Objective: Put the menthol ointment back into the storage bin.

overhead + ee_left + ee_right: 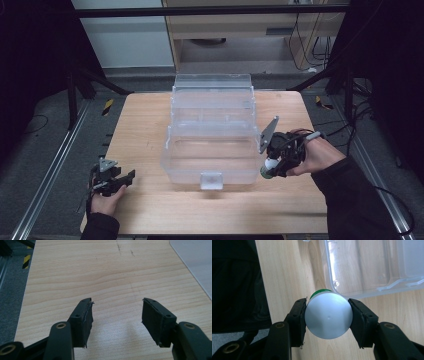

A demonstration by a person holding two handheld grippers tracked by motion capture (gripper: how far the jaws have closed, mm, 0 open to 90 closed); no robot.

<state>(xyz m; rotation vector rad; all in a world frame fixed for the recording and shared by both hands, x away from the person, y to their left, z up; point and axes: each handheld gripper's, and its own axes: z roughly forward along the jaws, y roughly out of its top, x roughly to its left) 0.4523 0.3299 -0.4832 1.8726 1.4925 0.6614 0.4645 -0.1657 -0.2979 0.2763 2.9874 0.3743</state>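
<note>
Now my right gripper [327,316], clamped on a white-capped bottle [327,316], hangs beside the clear box [212,135], likely bound inside, while my left gripper [116,315] gapes empty.

Two black jaws of the left gripper [117,315] are seen rising from the bottom edge, held wide apart with nothing between them. Frayed dark pads [88,320] are fitted on their inner faces. Beneath them a pale wooden table [105,272] is spread, marked by a few faint dark scratches near the top. A corner of a clear plastic box [197,262] is seen at upper right. Grey floor [10,297] and a yellow-black striped marker [26,261] are shown at the left.
</note>
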